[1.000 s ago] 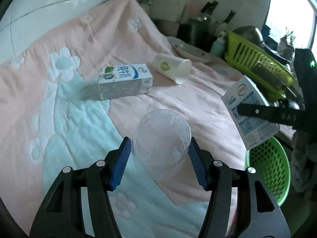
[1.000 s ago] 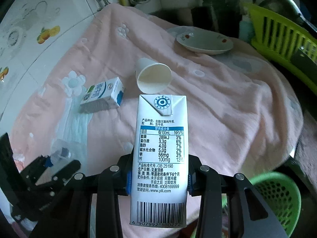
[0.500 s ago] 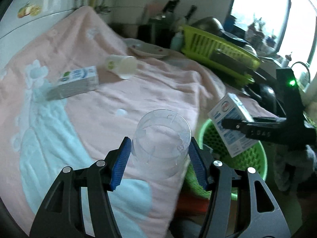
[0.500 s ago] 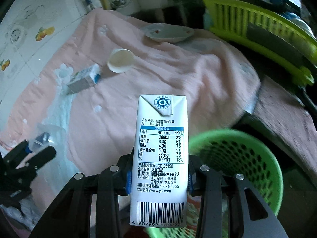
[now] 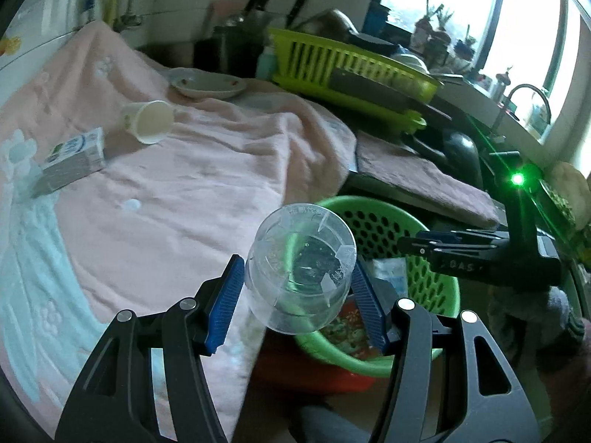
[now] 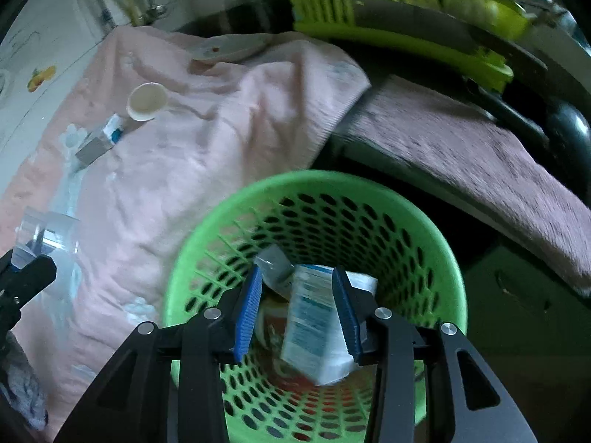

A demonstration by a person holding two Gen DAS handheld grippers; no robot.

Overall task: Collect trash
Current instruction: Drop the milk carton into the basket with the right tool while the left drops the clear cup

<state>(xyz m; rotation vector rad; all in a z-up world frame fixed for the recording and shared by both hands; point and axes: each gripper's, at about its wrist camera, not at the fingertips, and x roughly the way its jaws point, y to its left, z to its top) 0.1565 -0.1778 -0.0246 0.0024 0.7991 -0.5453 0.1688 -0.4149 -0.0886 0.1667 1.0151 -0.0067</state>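
On the far left of the left wrist view, a small milk carton [image 5: 75, 155] lies on its side on the pink blanket [image 5: 207, 170] that covers the desk, and a paper cup [image 5: 149, 121] is tipped over just beside it. Behind them a plate [image 5: 208, 86] sits on the blanket, with a yellow-green dish rack [image 5: 351, 70] further right. In the middle, the left gripper [image 5: 299, 295] has its jaws clamped on a clear plastic cup [image 5: 301, 271], held over the blanket's edge and the near rim of the green mesh basket [image 5: 388, 229]. To the right, the right gripper [image 6: 301, 312] hangs above the basket; its jaws stand apart, pressing on nothing. A milk carton [image 6: 317, 321] is tilted inside the basket, seen between the blue pads [image 6: 249, 312] but clear of them, among other rubbish.
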